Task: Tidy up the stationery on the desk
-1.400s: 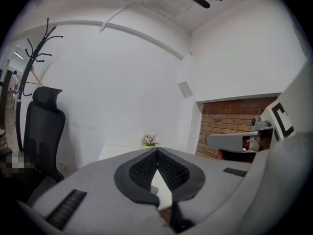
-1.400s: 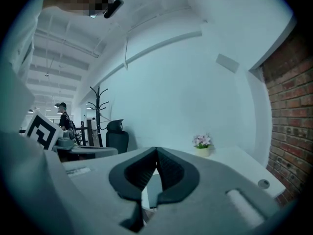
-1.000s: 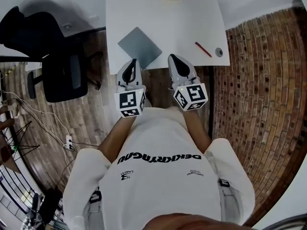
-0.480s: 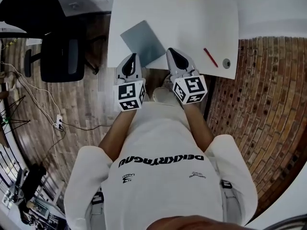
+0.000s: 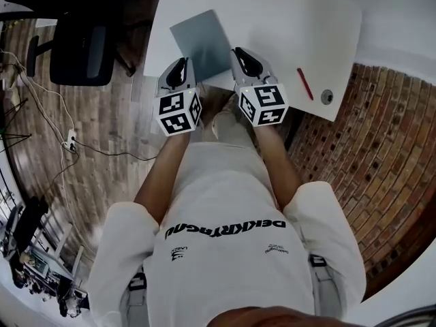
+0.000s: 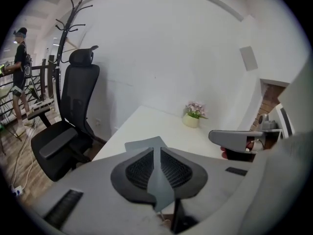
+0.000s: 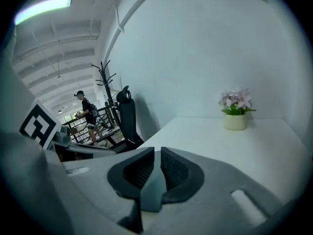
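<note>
Head view first: both grippers are held out in front of the person's white shirt, at the near edge of the white desk (image 5: 272, 26). The left gripper (image 5: 181, 65) is seen just beside the near left corner of a grey notebook (image 5: 201, 39), and the right gripper (image 5: 243, 54) is seen just beside its near right edge, so the notebook lies between the two. It is flat on the near left part of the desk, set at a slant. A red pencil (image 5: 304, 84) is found well apart on the right side of the desk, and a small round grey object (image 5: 327, 96) is spotted just beside it, near the right corner; what it is cannot be told. Over to the left gripper view, the ribbed black pads are pressed together with nothing held between them, and the notebook's corner shows just beyond the tips. The same is seen in the right gripper view: the pads are closed, and nothing is gripped. A potted flower (image 7: 235, 109) is set at the far end of the desk, and a black office chair (image 5: 78, 46) is parked off the desk's left side.
</note>
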### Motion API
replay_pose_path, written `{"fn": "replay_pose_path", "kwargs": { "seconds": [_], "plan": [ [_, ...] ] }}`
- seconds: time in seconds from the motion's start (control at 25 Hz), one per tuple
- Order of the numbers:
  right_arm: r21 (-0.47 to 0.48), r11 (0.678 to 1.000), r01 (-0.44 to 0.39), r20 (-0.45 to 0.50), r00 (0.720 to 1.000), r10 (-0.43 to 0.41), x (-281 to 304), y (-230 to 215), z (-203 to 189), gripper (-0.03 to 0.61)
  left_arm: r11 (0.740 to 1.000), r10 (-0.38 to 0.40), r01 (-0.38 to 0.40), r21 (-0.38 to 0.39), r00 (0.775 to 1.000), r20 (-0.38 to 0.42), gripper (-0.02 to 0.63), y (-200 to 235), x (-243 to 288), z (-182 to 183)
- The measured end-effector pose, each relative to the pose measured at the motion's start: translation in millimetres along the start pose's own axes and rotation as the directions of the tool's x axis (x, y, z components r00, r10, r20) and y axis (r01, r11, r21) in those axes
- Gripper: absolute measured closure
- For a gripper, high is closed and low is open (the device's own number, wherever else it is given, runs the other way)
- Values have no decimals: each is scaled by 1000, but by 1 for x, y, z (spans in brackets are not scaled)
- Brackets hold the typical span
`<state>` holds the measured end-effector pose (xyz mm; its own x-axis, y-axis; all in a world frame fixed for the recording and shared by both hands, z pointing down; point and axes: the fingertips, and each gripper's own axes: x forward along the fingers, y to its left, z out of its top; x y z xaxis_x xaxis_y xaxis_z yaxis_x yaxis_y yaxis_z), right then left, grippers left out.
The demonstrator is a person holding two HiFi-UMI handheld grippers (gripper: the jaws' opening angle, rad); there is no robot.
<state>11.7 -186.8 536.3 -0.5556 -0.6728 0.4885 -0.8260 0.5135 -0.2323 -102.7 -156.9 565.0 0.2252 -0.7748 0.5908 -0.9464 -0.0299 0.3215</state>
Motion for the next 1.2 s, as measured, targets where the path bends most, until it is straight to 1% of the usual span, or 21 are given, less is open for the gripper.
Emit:
{"fn": "replay_pose_path", "kwargs": {
  "seconds": [0.2,0.32,0.52,0.72,0.84,1.08,1.2],
  "plan": [
    [6,1000,-19,-74,997,19,30,-11,-22,502,997,30,-34,-67,998,-62,512,16,24,-21],
    [17,999,-27,-134,991,29,52,-19,-36,466,989,49,-61,-133,994,-93,498,29,38,-32],
    [27,999,-45,-229,972,49,84,-26,-58,428,969,64,-95,-227,988,-137,486,50,60,-49],
    [32,999,-38,-310,949,46,107,-34,-80,428,952,74,-121,-280,982,-172,483,63,75,-59],
    [56,998,-32,-333,942,48,112,-37,-89,428,944,66,-122,-306,980,-187,483,66,82,-62],
    [84,996,-31,-376,924,61,121,-41,-106,430,935,68,-138,-326,974,-217,483,71,91,-70],
    [93,995,-35,-402,913,69,124,-41,-112,433,928,31,-112,-355,974,-227,483,67,98,-76]
  ]
}}
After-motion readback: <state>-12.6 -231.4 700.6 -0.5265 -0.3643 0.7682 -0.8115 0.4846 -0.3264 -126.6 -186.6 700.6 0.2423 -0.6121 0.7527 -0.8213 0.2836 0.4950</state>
